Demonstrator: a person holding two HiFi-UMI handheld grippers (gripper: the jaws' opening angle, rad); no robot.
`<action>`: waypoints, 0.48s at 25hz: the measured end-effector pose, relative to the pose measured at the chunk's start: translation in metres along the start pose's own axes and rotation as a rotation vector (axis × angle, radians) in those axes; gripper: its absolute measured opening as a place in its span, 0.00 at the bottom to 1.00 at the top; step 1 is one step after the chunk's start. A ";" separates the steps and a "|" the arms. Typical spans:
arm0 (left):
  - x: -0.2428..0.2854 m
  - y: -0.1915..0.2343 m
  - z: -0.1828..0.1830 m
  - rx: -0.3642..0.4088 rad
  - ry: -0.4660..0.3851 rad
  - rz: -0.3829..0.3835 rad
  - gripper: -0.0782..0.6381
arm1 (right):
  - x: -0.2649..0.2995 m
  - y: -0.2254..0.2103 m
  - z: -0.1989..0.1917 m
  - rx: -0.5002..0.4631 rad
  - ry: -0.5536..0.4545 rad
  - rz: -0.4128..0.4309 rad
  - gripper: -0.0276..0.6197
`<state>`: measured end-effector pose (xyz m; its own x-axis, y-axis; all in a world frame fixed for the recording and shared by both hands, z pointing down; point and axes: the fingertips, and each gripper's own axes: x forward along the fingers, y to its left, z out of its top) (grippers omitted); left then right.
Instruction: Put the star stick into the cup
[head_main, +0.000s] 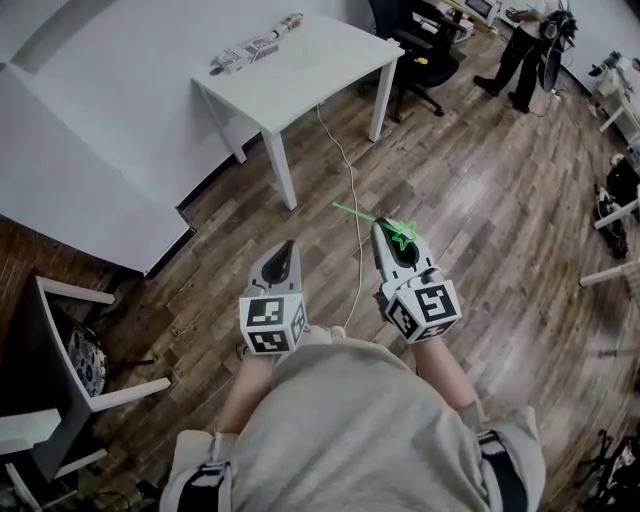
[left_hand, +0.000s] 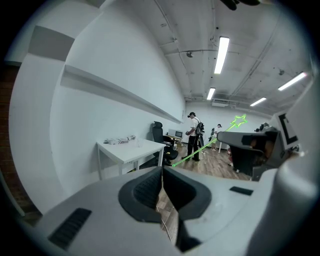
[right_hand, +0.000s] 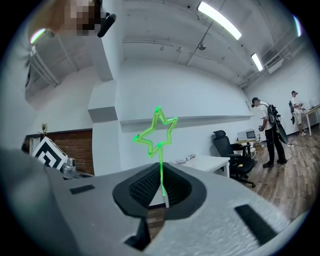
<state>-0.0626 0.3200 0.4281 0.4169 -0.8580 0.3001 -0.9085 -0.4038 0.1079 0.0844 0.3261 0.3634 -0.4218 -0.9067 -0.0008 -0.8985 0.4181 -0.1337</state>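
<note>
Starting closest in: both tongs are held out in front of the person's chest, over bare wood floor. The left tongs (head_main: 287, 247) are pressed together with nothing between them; its own view shows the two pads meeting in a flat seam (left_hand: 162, 175). The right tongs (head_main: 381, 228) are clamped on the star stick (head_main: 360, 216), and in the right gripper view the green stem drops straight down between the pads (right_hand: 161, 175).

So the stick's already in hand. In the head view the star end sits back over the right tongs' body, and the bare tail pokes out past the tips toward about 10 o'clock. From the right gripper view the star (right_hand: 157, 132) stands up at 12 o'clock above the jaws. That puts the long axis roughly across the tongs rather than along them.

Further out, a white cable (head_main: 350, 190) runs along the floor toward the white desk (head_main: 320, 60). The desk sits at roughly 11 o'clock from the right tongs, well apart from both. There's some packaging (head_main: 255, 45) lying at its far edge. Honestly I can't pick out a cup for sure in any view, too small.

My guess is the next bit is closing the gap to the desk, then tipping the tail end down for the cup. The right hand does it all, the left just rides along.
</note>
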 end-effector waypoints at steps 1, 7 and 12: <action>-0.001 -0.002 -0.002 0.001 0.003 0.000 0.12 | -0.001 0.000 -0.001 0.002 0.001 0.008 0.06; -0.005 -0.010 -0.010 0.011 0.016 -0.001 0.12 | -0.007 -0.005 -0.007 0.020 0.004 0.011 0.06; 0.002 -0.005 -0.012 0.012 0.027 0.008 0.12 | 0.000 -0.011 -0.007 0.025 0.002 0.012 0.06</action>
<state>-0.0576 0.3240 0.4398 0.4087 -0.8522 0.3267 -0.9113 -0.4010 0.0939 0.0934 0.3214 0.3716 -0.4327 -0.9015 -0.0007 -0.8901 0.4274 -0.1581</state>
